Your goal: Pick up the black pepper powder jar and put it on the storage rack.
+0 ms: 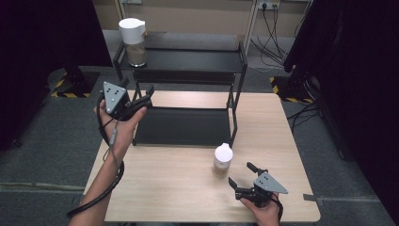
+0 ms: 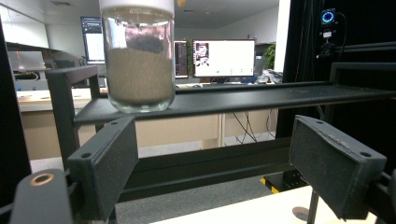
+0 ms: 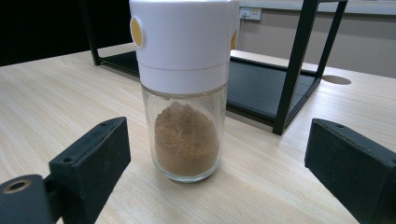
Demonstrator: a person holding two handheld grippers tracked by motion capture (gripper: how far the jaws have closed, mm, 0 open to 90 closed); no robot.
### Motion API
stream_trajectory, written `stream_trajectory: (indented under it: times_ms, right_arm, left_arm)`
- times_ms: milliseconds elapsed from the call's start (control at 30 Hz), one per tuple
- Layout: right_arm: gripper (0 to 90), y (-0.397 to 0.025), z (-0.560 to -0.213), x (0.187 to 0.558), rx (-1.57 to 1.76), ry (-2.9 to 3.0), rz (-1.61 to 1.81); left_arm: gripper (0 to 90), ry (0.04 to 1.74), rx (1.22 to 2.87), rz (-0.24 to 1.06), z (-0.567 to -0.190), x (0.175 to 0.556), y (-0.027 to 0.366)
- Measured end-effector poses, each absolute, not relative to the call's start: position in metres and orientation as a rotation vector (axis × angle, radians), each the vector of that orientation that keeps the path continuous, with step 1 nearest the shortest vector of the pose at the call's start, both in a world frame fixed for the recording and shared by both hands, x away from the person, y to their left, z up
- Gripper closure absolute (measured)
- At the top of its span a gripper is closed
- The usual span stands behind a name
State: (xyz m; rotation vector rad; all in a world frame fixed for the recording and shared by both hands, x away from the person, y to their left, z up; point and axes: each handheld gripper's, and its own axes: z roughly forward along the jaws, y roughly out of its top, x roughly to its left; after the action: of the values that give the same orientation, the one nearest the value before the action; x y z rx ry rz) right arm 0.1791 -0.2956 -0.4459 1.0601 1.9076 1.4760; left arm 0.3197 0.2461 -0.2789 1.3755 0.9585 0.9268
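A glass jar with a white cap [image 1: 222,160] [image 3: 185,88] holds brown powder and stands on the wooden table [image 1: 164,183] just in front of the black rack [image 1: 188,77]. My right gripper [image 1: 242,176] [image 3: 219,168] is open, close behind the jar, its jaws wide on either side without touching it. A second, larger white-capped jar [image 1: 133,41] [image 2: 138,56] of sandy powder stands on the left end of the rack's top shelf [image 2: 261,98]. My left gripper [image 1: 143,96] [image 2: 215,163] is open and holds nothing, held below that shelf at the rack's left side.
The rack's lower shelf [image 1: 183,126] lies bare on the table. A cable hole [image 3: 337,80] sits in the tabletop near the rack's right leg. Grey carpet, dark curtains and wall cables surround the table. Monitors [image 2: 223,57] stand far behind.
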Motion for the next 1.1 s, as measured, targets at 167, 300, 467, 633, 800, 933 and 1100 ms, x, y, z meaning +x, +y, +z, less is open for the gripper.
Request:
stream_trajectory:
  times_ms: [167, 300, 467, 633, 800, 933, 1100]
  right_arm:
    - [7.1, -0.296, -0.446, 0.179, 1.059, 1.908, 1.476]
    - [7.1, -0.296, -0.446, 0.179, 1.057, 1.908, 1.476]
    - [7.1, -0.296, -0.446, 0.179, 1.057, 1.908, 1.476]
    - [7.1, -0.296, -0.446, 0.179, 1.057, 1.908, 1.476]
    - [7.1, -0.296, -0.446, 0.179, 1.057, 1.908, 1.476]
    - [7.1, -0.296, -0.446, 0.179, 1.055, 1.909, 1.477]
    - [7.0, -0.296, -0.446, 0.179, 1.054, 1.908, 1.477]
  left_arm:
    - [14.9, 0.956, 1.387, 0.919, -0.290, 0.313, 0.247]
    - [14.8, 0.961, 1.389, 0.902, -0.299, 0.309, 0.248]
    - [14.9, 0.962, 1.395, 0.897, -0.306, 0.304, 0.250]
    - [14.9, 0.961, 1.393, 0.895, -0.312, 0.300, 0.250]
    - [14.8, 0.965, 1.401, 0.890, -0.319, 0.296, 0.251]
    - [14.9, 0.964, 1.407, 0.884, -0.326, 0.291, 0.252]
    - [14.9, 0.963, 1.402, 0.881, -0.336, 0.285, 0.252]
